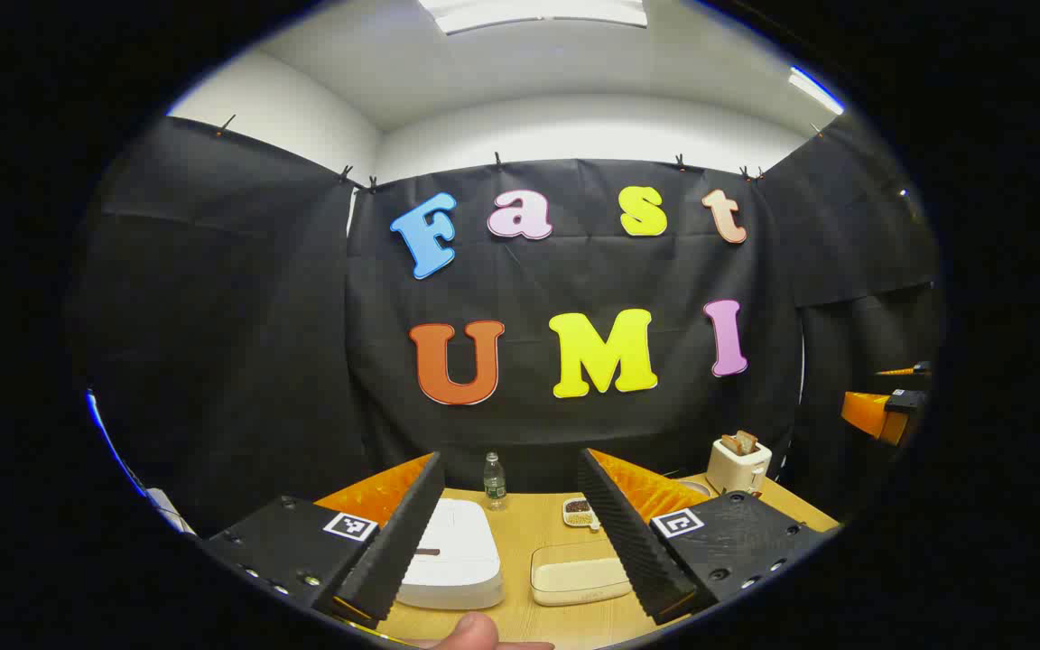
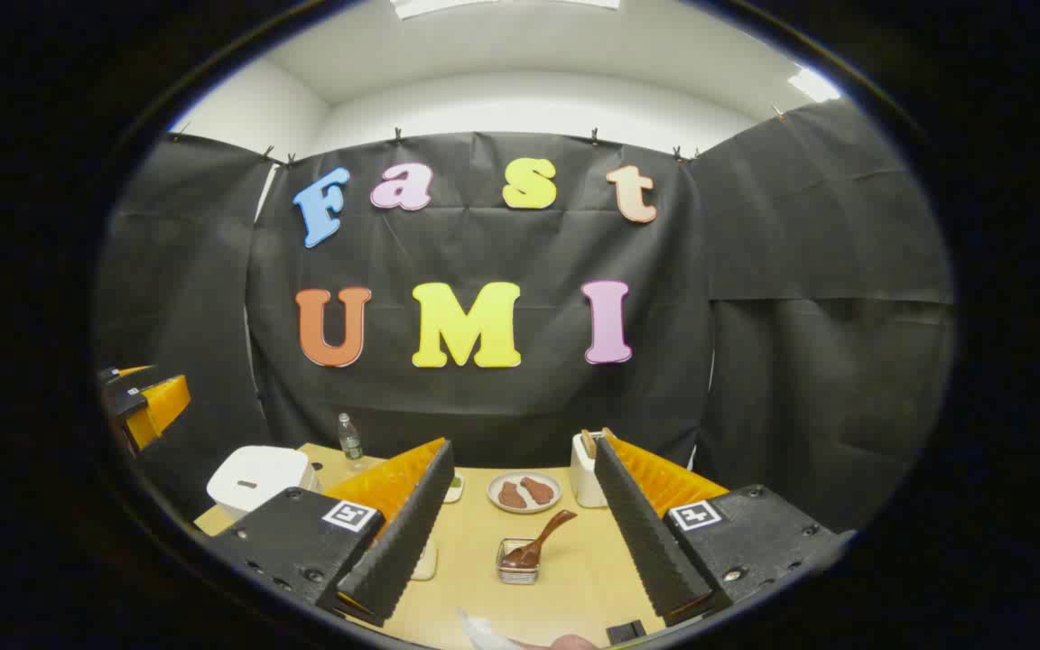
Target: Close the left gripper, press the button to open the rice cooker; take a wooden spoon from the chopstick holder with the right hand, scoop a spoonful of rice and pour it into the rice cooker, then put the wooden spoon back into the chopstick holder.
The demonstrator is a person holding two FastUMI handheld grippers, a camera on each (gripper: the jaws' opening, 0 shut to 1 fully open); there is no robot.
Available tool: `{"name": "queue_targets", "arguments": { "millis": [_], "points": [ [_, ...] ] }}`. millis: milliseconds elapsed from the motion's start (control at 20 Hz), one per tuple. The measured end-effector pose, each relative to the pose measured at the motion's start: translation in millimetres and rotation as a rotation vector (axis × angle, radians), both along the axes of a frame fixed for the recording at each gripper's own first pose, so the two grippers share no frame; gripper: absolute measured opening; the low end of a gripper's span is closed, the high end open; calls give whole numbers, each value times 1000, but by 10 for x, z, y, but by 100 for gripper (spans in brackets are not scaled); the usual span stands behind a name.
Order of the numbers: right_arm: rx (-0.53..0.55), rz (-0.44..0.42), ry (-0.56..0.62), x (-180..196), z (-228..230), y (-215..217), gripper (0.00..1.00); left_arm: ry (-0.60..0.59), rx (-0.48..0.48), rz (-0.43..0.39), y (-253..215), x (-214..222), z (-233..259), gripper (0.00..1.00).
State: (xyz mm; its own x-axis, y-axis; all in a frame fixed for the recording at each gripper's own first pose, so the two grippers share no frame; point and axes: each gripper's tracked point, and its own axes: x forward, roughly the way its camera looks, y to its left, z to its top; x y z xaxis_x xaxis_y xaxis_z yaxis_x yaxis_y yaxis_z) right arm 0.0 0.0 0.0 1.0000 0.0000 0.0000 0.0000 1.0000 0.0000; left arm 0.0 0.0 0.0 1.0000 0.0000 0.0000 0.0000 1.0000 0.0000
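The tabletop (image 1: 520,542) was pale wood with a smooth, faintly shiny finish. The rice cooker (image 1: 452,555) looked like smooth white plastic, matt on its lid. The left gripper's fingers (image 1: 398,537) wore black ribbed pads, matt and rough, backed by glossy orange plastic. The water bottle (image 1: 494,481) at the far edge was clear plastic. The wooden spoon (image 2: 538,537) was dark, glossy brown, resting in a clear, shiny chopstick holder (image 2: 516,561).

Bright ceiling light (fisheye-warped edges)
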Motion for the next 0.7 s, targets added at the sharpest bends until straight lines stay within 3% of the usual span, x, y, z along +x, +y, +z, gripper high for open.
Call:
{"name": "queue_targets", "arguments": {
  "millis": [700],
  "points": [
    [-16, -10, 12, 71, -25, 79, 100, 13, -18, 5, 107, 110, -42, 95]
  ]
}}
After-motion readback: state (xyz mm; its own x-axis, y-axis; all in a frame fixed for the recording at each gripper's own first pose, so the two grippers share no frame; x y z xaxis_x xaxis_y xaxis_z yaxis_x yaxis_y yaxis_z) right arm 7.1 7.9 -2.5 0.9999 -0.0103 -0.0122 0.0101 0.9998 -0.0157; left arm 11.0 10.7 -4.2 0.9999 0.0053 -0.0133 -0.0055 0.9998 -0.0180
